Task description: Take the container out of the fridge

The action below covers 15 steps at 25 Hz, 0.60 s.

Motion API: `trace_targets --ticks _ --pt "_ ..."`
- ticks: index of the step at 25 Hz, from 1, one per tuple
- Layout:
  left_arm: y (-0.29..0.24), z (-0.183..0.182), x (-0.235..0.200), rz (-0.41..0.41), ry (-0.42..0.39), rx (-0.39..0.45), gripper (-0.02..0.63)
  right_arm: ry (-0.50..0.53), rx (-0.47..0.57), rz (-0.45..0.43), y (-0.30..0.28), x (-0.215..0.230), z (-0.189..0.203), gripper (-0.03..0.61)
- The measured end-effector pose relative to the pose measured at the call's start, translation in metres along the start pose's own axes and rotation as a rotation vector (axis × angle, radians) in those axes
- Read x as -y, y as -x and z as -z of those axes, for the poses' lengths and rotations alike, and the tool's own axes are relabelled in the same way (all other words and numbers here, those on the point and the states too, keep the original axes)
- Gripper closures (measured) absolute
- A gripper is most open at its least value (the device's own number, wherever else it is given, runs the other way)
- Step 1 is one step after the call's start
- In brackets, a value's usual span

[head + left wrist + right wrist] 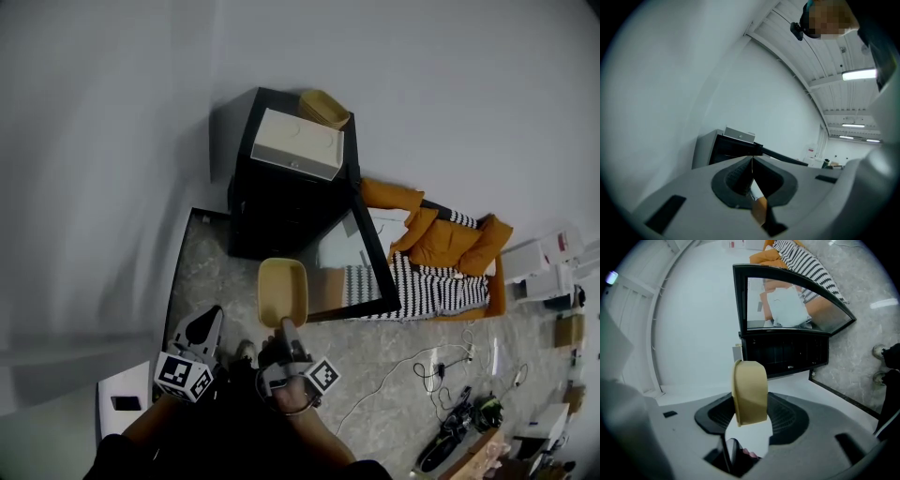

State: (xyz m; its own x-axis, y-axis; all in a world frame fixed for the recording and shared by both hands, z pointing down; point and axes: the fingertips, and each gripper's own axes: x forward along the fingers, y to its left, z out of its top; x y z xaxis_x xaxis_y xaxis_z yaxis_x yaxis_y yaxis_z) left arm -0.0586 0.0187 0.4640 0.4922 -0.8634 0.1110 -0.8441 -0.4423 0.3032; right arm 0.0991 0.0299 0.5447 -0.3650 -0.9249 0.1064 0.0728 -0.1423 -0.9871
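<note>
A shallow tan container (pixel 282 290) is out in front of the black fridge (pixel 281 202), and my right gripper (pixel 285 325) is shut on its near rim. In the right gripper view the container (pixel 750 392) stands on edge between the pads, with the right gripper (pixel 751 417) clamped round its lower part. Behind it are the fridge (pixel 785 350) and its glass door (pixel 787 301), swung open. My left gripper (pixel 207 317) hangs to the left of the container, shut and empty. In its own view the left gripper (pixel 752 161) points up at the wall, with the fridge (pixel 726 147) beyond.
A white box (pixel 298 142) and a wicker basket (pixel 324 108) sit on top of the fridge. The open fridge door (pixel 361 253) juts out to the right. An orange sofa with a striped blanket (pixel 441 248) stands further right. Cables (pixel 441 364) lie on the marble floor.
</note>
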Motion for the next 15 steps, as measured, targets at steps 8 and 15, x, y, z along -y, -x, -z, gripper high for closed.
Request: trace_targets --ticks 8,15 --pt "-0.0042 0.0041 0.0064 0.019 -0.001 -0.01 0.609 0.021 0.008 -0.011 0.008 -0.0023 0.0014 0.377" --pt "-0.0065 0.0022 0.0055 0.013 0.009 -0.02 0.609 0.02 0.032 0.003 0.0089 -0.0006 -0.0049 0.377"
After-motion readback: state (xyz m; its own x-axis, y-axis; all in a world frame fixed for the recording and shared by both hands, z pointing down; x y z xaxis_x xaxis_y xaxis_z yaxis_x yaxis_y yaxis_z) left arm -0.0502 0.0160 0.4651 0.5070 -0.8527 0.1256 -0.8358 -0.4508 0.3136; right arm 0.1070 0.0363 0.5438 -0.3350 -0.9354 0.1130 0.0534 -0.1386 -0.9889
